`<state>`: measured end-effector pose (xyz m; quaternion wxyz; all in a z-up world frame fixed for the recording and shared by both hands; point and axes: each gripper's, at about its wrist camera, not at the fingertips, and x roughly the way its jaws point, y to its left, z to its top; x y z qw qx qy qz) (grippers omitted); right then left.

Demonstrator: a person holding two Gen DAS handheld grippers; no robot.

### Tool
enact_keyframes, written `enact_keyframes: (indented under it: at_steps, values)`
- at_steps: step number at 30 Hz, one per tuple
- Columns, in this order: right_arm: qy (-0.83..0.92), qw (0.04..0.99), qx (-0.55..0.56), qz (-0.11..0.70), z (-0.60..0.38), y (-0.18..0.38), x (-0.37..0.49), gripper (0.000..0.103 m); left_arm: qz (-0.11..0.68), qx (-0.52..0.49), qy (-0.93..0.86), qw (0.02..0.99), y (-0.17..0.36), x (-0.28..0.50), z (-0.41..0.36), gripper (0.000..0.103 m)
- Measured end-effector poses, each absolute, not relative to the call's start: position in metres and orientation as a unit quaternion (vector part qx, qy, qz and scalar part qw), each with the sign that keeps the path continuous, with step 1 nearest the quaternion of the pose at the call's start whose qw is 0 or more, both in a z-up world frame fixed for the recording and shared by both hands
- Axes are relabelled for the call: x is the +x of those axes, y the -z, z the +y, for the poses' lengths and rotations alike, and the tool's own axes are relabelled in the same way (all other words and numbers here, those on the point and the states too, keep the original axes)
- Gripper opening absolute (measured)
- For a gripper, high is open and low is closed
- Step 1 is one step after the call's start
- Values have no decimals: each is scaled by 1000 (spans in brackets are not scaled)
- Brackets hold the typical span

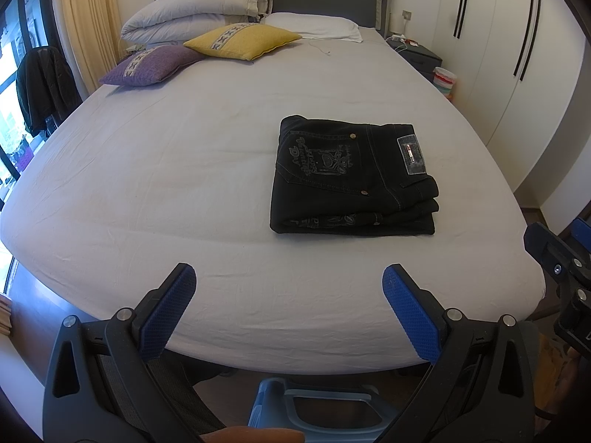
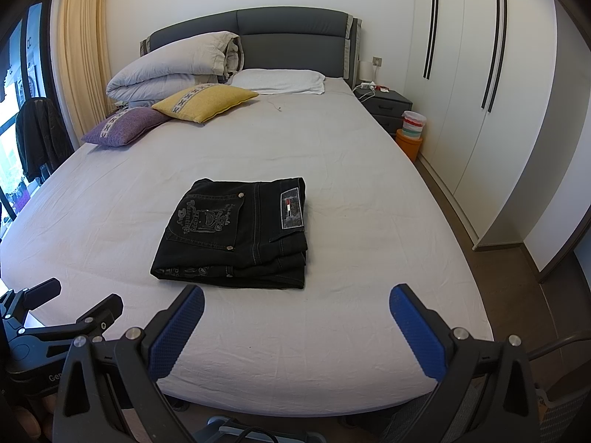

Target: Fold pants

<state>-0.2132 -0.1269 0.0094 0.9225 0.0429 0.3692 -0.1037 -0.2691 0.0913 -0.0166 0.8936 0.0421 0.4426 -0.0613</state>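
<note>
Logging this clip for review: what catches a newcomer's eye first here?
The black pants lie folded in a neat stack on the pale bed sheet, near the foot. The left gripper and right gripper hang open short of them. Yellow and purple cushions sit near the headboard.

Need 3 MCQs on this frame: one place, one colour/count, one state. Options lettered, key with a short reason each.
1. Where do the black pants lie?
A. on the bed sheet
B. on the nightstand
C. on the floor

2. Which colours are the two throw cushions?
A. red and green
B. both white
C. yellow and purple

3. In what state are the pants?
A. spread flat
B. folded into a stack
C. held in a gripper

Key: 1 A, they sit on the sheet near the foot edge. 2 C, both show by the duvet. 3 B, layered edges show; left gripper and right gripper are open and empty.
</note>
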Motion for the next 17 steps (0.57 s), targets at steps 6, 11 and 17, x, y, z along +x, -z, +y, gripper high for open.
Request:
enact_keyframes:
  at_steps: [6, 11, 17]
  values:
    - [103, 922, 42, 370, -126, -9, -214, 103, 443, 42, 61, 894, 16, -269, 92, 103]
    - [103, 922, 42, 370, -125, -7, -215, 103, 443, 42, 61, 894, 16, -269, 92, 103]
    - [103, 922, 43, 371, -126, -4, -216, 103, 438, 42, 53, 896, 17, -271, 91, 103]
